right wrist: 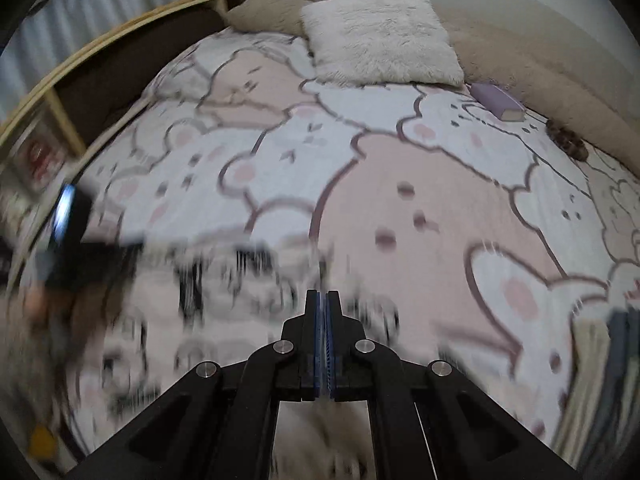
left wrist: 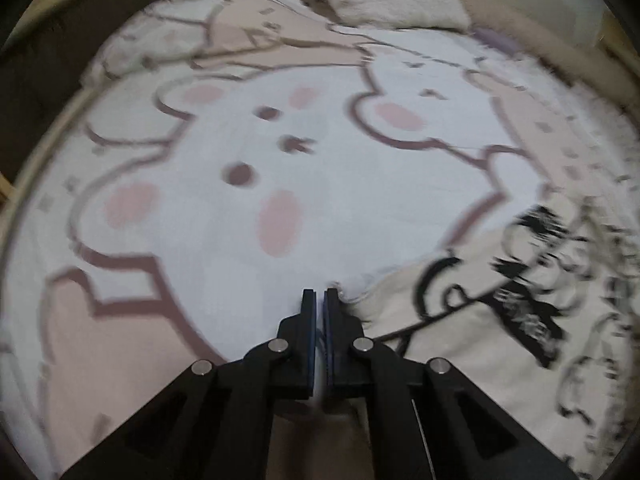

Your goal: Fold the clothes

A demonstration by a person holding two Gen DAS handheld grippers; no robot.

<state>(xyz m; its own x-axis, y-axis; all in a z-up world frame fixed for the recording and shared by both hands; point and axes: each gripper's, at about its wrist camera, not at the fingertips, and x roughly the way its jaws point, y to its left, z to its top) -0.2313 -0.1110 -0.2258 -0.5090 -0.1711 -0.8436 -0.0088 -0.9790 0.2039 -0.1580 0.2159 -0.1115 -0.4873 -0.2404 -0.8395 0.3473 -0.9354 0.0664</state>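
Both tools are pressed together with nothing visible between them: left tool (left wrist: 320, 292), right tool (right wrist: 322, 294). The cream printed garment (left wrist: 500, 320) lies on the bear-patterned bed (right wrist: 420, 200), beside the left tool.

On the bed's bear-print blanket (right wrist: 400, 200), a shaggy white square cushion (right wrist: 384, 36) lies at the far end, a lilac book (right wrist: 498, 102) to its right, and the cream black-printed garment (left wrist: 500, 320) at the near edge.

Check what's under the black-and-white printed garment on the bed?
The printed garment lies on the bear-print bedspread, which shows all around it. Whatever is directly beneath the cloth is covered, and the right wrist view is too blurred to add anything.
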